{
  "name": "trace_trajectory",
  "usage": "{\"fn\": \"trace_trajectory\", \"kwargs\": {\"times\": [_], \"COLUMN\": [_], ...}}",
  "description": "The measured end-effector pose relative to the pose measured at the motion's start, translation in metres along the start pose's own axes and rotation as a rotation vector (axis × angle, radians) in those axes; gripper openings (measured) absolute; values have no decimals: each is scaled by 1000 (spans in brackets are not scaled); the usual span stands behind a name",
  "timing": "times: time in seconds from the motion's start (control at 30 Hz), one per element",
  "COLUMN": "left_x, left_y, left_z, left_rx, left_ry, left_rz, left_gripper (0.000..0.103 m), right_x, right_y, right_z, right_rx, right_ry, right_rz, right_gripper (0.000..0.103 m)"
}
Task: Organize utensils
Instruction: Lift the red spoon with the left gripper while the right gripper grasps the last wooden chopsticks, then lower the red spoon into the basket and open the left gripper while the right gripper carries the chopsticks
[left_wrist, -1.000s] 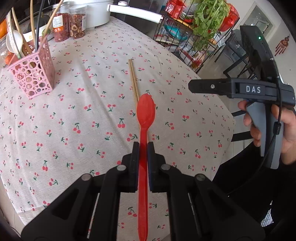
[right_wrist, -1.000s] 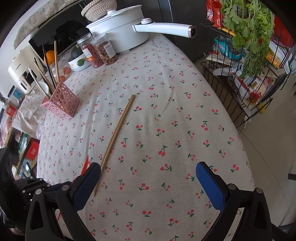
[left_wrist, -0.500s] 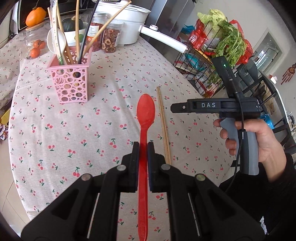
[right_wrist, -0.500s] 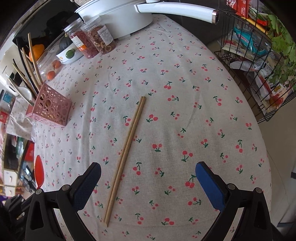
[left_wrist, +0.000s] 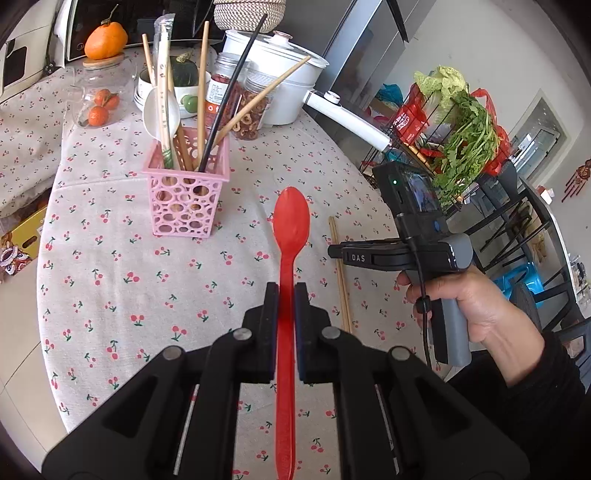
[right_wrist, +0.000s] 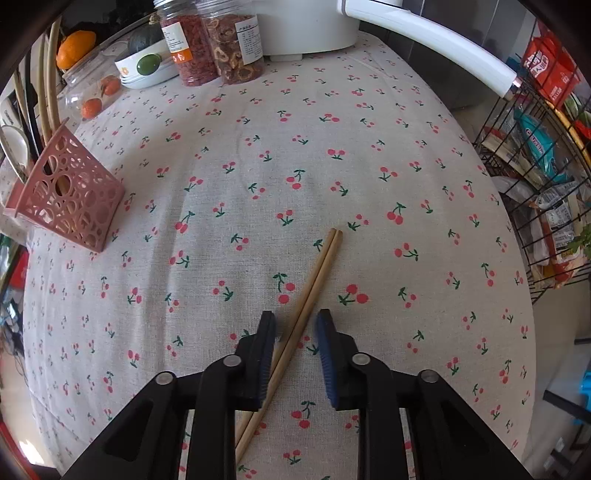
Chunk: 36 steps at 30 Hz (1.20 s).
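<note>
My left gripper (left_wrist: 282, 291) is shut on a red plastic spoon (left_wrist: 290, 225), held above the cherry-print tablecloth with its bowl pointing forward. A pink perforated utensil holder (left_wrist: 184, 201) with several chopsticks and a white spoon stands ahead and to the left; it also shows at the left of the right wrist view (right_wrist: 70, 195). A pair of wooden chopsticks (right_wrist: 314, 277) lies on the cloth. My right gripper (right_wrist: 295, 325) is low over them, its jaws partly closed on either side of the pair with a gap still showing. The right gripper also shows in the left wrist view (left_wrist: 402, 254).
A white pot with a long handle (left_wrist: 280, 85), jars of dried food (right_wrist: 218, 44), a bowl with green fruit (right_wrist: 144, 66) and oranges (left_wrist: 105, 35) stand at the back. A wire rack with greens and packets (left_wrist: 461, 140) stands off the table's right edge.
My left gripper has swung with the spoon toward the pink holder. My right gripper has dropped down to the chopsticks and its jaws have narrowed from wide open to straddling them.
</note>
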<state>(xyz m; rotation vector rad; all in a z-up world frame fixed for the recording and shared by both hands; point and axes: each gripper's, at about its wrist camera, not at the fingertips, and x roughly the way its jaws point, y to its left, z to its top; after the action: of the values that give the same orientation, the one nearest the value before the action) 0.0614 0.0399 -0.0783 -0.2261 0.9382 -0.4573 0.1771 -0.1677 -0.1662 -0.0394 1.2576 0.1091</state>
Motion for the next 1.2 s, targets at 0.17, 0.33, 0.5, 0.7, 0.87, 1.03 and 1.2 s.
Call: {"fn": "trace_trajectory", "kwargs": {"times": [0.17,0.33,0.5,0.7,0.87,1.03,1.2], "left_x": [-4,-19,-40,-69,-65,-44,-19], "left_y": [4,7,9,-5,-7,4,19], "left_z": [3,7,17,41,64,80,90], "left_rx": [-15,-26,-36,23,70,41,-1], "left_ry": [-20,-78,-166,-398,-583,-708,-766], "left_rz": [12,24,51,116,123,138,159], "left_gripper": [9,9,9,9,9,9,9], "right_x": [-2,-35,-86,-135,-159,-167,-164], "right_y": [7,20,26,24,18,13,11], "right_z": [0,-4,-13,-23,-19,-9,4], "right_rx": [-10,-39,-49,-41,-38,-38,-62], "right_ry": [-13,-112,-257,-408,-516,-547,-562], "right_rz": [36,102,200,270,290,301,297], "right_gripper": [9,9,9,8,7,5,5]}}
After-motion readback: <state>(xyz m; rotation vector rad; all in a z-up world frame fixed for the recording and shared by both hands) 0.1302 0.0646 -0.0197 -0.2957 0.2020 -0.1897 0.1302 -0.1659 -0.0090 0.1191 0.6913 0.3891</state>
